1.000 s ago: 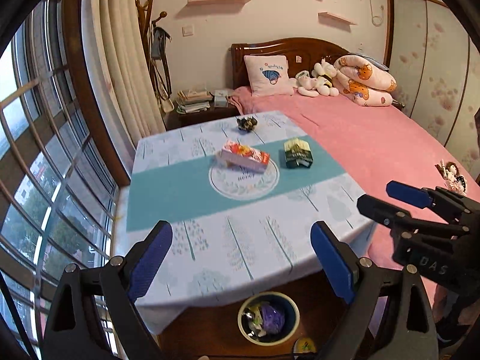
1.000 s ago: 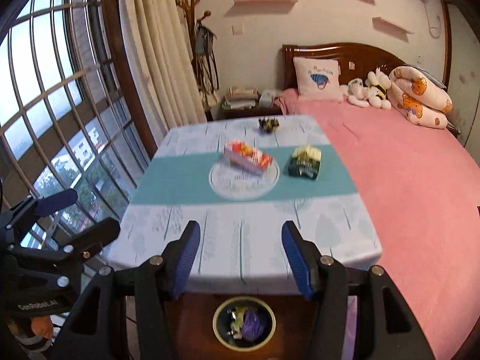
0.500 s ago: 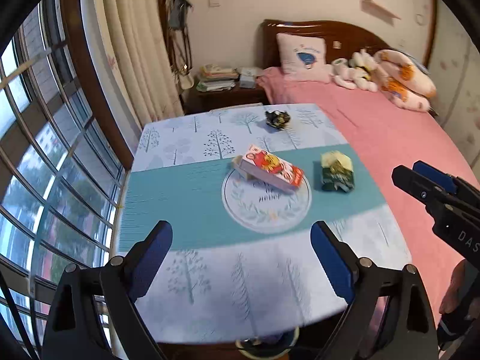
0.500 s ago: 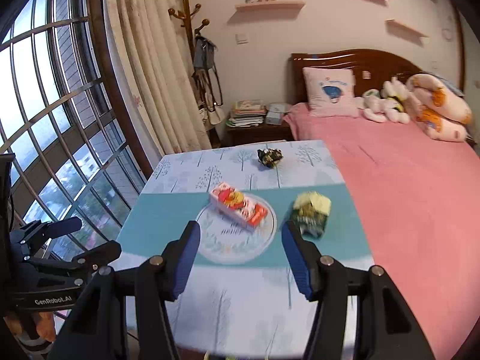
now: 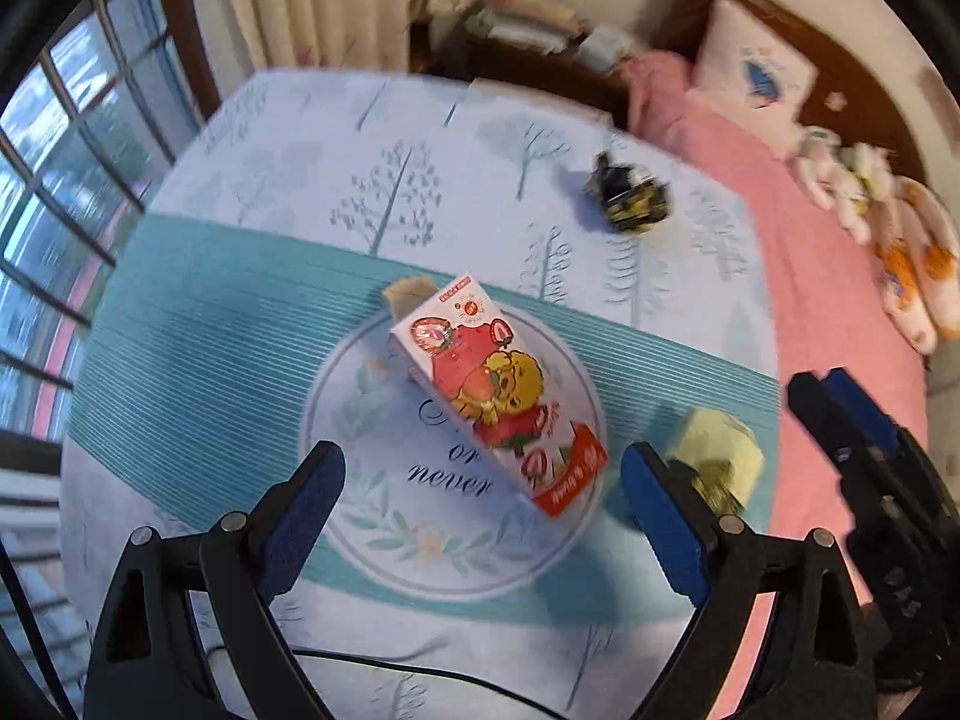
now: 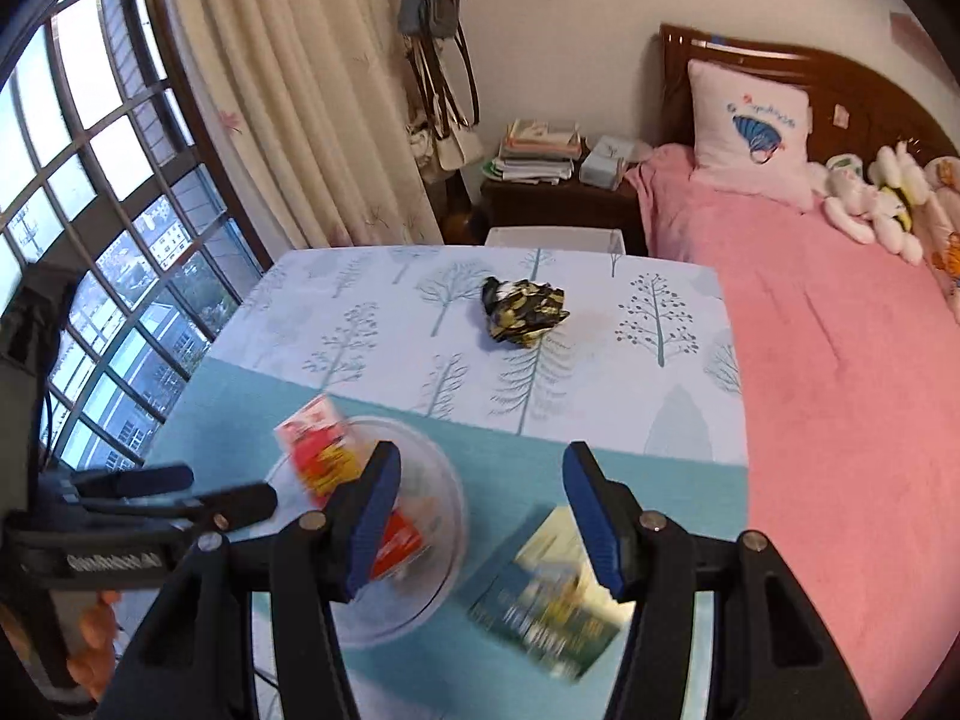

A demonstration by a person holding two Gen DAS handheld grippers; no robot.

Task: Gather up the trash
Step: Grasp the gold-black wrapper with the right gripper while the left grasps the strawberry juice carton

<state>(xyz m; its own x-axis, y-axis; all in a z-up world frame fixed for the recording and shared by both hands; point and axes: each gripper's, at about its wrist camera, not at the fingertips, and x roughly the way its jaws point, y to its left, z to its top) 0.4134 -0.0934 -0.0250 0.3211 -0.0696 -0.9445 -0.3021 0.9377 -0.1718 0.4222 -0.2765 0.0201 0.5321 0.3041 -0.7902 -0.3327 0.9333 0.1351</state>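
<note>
A red and white strawberry carton (image 5: 498, 393) lies on its side on the round print in the middle of the table (image 5: 240, 312). My left gripper (image 5: 480, 486) is open and empty just above it, one finger on each side. A green and yellow carton (image 6: 546, 594) lies right of it, and my right gripper (image 6: 480, 510) is open and empty above its far end. A crumpled black and gold wrapper (image 6: 525, 309) sits at the far side of the table. The strawberry carton (image 6: 327, 456) also shows left in the right wrist view.
A pink bed (image 6: 840, 360) runs along the table's right side. A nightstand with books (image 6: 540, 168) and a small white box (image 6: 555, 237) stand behind the table. Curtains and a barred window (image 6: 90, 180) are at the left.
Both grippers have moved forward and down over the table, from beyond its near edge. The floor bin has dropped out of view. Both stay open.
</note>
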